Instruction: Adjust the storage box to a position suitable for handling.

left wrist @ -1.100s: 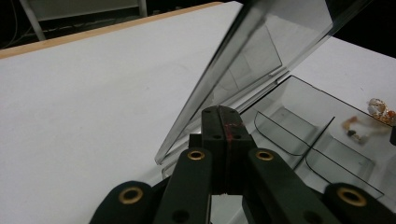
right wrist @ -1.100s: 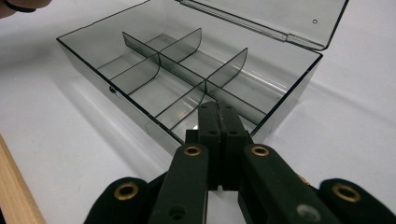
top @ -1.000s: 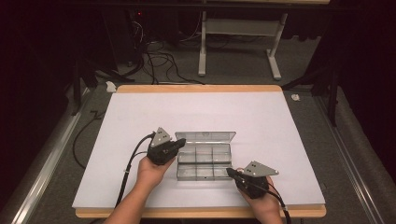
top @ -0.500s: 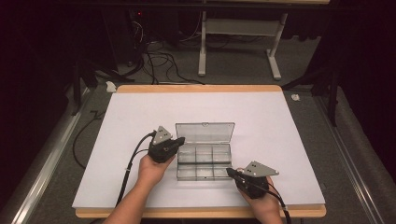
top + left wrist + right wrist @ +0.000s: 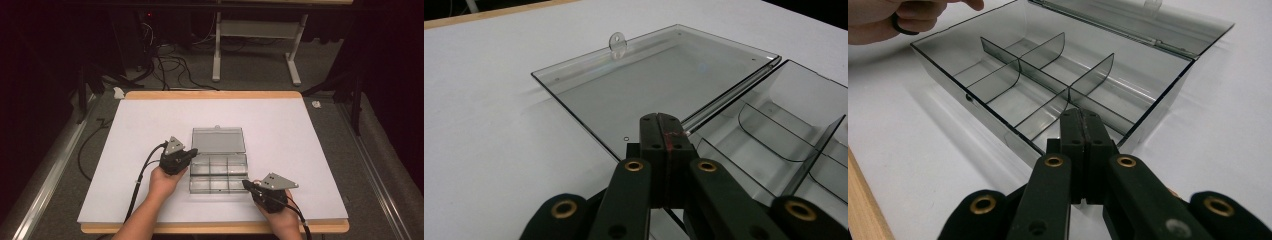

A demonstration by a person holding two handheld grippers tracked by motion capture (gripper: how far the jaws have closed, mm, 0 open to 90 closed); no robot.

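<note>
A clear, smoke-tinted plastic box (image 5: 218, 173) with several empty compartments sits mid-table. Its lid (image 5: 218, 140) lies flat behind it. My left gripper (image 5: 193, 153) is shut with nothing between its jaws, at the box's left edge by the hinge. In the left gripper view the shut tips (image 5: 663, 123) hover over the lid's (image 5: 659, 80) near corner, with the compartments (image 5: 774, 137) to the right. My right gripper (image 5: 246, 184) is also shut and holds nothing, pointing at the box's front right corner. In the right gripper view its tips (image 5: 1082, 116) are just in front of the box wall (image 5: 1143, 112).
A white sheet (image 5: 150, 120) covers the wood-edged table (image 5: 200, 228). The left gripper's cable (image 5: 141, 176) trails off the front edge. Dark floor with cables (image 5: 165, 65) and a white stand (image 5: 255, 35) lies beyond the table. The person's other hand (image 5: 893, 17) shows in the right gripper view.
The box lid has swung further back and now lies flat on the sheet. The left gripper shifted only slightly; the right gripper stayed put.
</note>
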